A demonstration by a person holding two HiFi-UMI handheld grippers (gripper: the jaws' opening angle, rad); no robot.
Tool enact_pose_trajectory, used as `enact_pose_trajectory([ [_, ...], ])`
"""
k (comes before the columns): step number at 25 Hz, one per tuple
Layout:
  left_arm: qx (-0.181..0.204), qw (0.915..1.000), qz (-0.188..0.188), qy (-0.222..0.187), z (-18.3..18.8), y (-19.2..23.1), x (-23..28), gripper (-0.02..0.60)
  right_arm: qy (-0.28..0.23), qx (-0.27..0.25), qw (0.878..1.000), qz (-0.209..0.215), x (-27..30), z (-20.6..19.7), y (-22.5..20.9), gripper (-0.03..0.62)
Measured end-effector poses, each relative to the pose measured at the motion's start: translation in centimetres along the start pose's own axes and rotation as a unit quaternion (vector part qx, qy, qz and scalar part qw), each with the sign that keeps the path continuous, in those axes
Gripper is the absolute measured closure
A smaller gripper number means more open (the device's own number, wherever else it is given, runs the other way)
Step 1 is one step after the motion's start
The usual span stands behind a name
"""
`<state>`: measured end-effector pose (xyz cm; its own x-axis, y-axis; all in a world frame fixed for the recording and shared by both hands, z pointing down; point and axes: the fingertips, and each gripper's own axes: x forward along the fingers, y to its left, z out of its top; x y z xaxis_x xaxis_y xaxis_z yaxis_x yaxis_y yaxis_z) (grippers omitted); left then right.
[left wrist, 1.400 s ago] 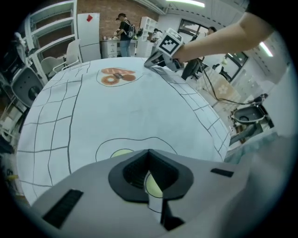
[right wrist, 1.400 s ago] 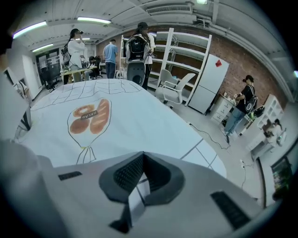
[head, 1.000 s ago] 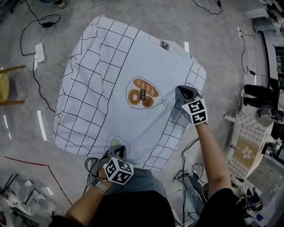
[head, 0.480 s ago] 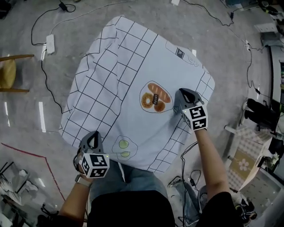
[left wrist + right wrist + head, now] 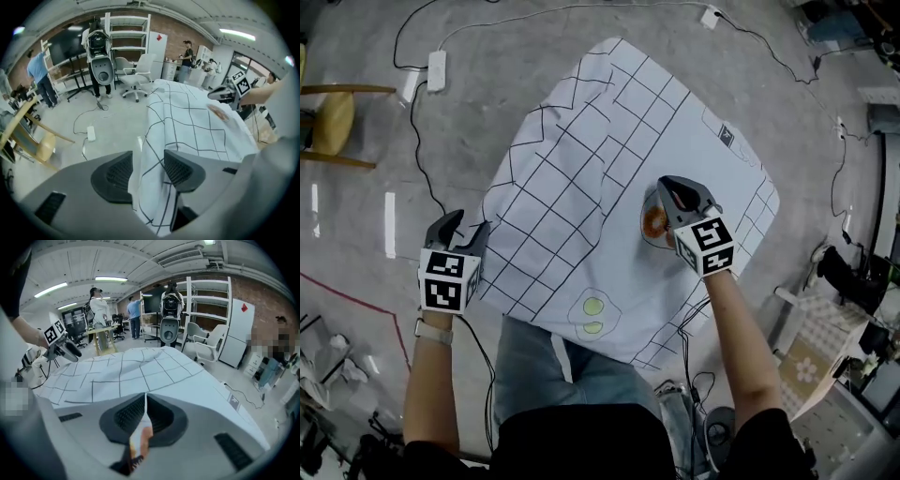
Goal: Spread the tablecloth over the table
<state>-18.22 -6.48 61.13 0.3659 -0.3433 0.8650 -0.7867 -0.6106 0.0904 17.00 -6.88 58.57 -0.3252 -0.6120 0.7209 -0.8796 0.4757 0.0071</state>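
Left gripper [image 5: 457, 232]: jaws have just been opening and now stand well apart. The tablecloth [image 5: 581, 178] edge hangs loose in the gap between the pads [image 5: 115, 176], not clamped. Right gripper [image 5: 667, 192]: jaws fully together, pinching a thin fold of cloth right at the bread print [image 5: 652, 223]; the fold stands up between its pads, with orange print showing under the pinch. Cloth is draped over the table, gridded part ahead of and beside the left gripper, plain part ahead of the right one. Egg print [image 5: 593, 314] sits between the two grippers, back toward the person's legs. Yellow chair [image 5: 328, 117] and power strip [image 5: 437, 70] are on the floor, well out beyond the left gripper
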Motion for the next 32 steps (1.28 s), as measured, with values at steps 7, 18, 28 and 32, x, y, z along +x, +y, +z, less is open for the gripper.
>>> enact_pose_trajectory([
  [7, -0.128, 0.9774, -0.165, 0.033, -1.2, -1.2, 2.6, 0.418, -0.002, 0.017, 1.0, 0.02, 3.0, 3.2, 3.8, 0.583],
  [18, -0.157, 0.9635, -0.216, 0.021, -1.1, 1.5, 0.0, 0.565, 0.091, 0.011, 0.996, 0.009, 5.6, 0.6, 5.1, 0.583],
  [28, -0.116, 0.9802, -0.158, 0.03, -1.7, 8.7, 0.2, 0.568, 0.119, -0.009, 0.993, 0.007, 5.9, 0.6, 5.0, 0.583],
  [32, -0.09, 0.9887, -0.116, 0.027, -0.9, 12.8, 0.5, 0.566, 0.123, -0.011, 0.992, 0.009, 5.8, 0.8, 4.9, 0.583],
])
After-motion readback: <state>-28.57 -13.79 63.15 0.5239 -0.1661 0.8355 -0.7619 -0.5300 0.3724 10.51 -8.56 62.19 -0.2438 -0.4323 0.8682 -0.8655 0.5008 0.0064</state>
